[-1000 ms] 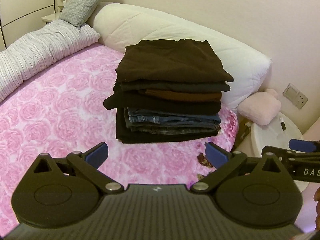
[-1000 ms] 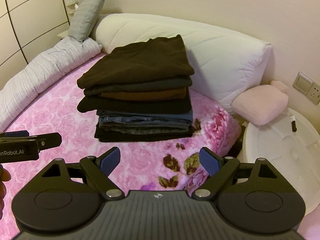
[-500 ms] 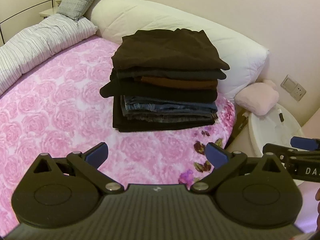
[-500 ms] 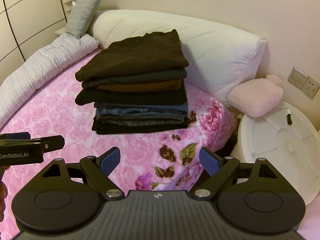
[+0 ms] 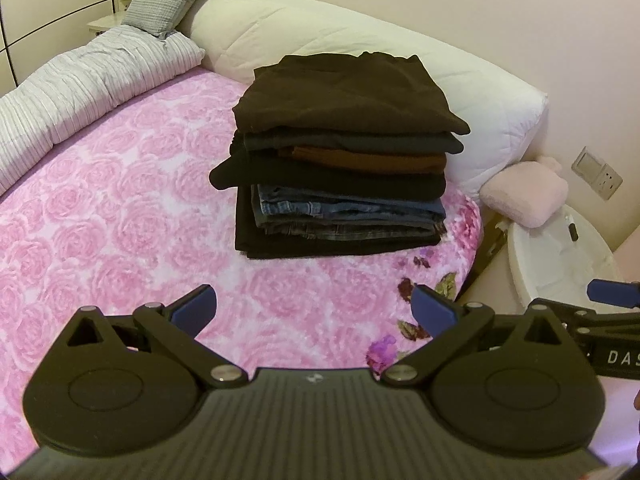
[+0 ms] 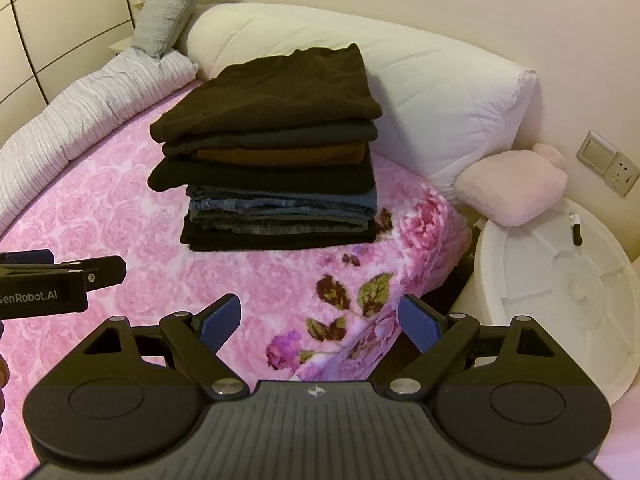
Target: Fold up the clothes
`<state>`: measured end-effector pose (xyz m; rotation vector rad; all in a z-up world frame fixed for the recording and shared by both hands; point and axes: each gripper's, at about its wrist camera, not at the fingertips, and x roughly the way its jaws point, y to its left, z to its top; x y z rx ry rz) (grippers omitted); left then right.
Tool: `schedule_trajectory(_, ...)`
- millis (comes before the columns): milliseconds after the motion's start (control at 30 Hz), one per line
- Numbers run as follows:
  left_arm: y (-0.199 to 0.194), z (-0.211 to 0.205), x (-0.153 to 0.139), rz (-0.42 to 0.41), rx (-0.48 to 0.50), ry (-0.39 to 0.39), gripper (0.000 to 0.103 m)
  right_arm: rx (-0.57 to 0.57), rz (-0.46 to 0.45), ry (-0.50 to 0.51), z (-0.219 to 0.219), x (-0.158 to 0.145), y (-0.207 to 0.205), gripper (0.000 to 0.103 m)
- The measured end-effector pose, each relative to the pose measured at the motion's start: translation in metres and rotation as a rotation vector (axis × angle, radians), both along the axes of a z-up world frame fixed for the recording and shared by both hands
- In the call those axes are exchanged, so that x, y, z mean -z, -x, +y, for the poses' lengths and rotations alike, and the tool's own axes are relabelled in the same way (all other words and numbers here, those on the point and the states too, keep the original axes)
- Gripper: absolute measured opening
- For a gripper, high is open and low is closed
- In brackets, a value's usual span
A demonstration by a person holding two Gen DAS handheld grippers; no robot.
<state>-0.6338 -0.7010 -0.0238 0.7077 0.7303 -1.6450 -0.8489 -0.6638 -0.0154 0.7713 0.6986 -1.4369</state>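
Both empty, fingers spread wide: left gripper and right gripper above pink blanket, short of the folded clothes stack.

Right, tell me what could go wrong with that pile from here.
The stack of folded clothes sits near the bed edge, so a nudge could tip it off. The black layer juts out on the left, uneven footing for another garment. Both the left gripper and right gripper are open and empty.

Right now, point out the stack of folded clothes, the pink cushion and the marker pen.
stack of folded clothes (image 5: 340, 96): left wrist view, top dark garment.
pink cushion (image 6: 516, 188): right wrist view, its middle.
marker pen (image 6: 576, 230): right wrist view, black barrel.
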Motion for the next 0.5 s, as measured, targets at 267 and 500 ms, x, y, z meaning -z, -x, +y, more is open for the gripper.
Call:
schedule_trajectory(267,0.0016,0.0015,0.0029,-0.016,0.019,-0.001,0.102,0.012,-0.005,-0.002,0.0005,0.0029,-0.0004,0.088)
schedule_trajectory(500,-0.0001,0.0,0.0056,-0.021,0.023,-0.007,0.102,0.013,-0.002,-0.001,0.0002,0.0028,-0.0037,0.088)
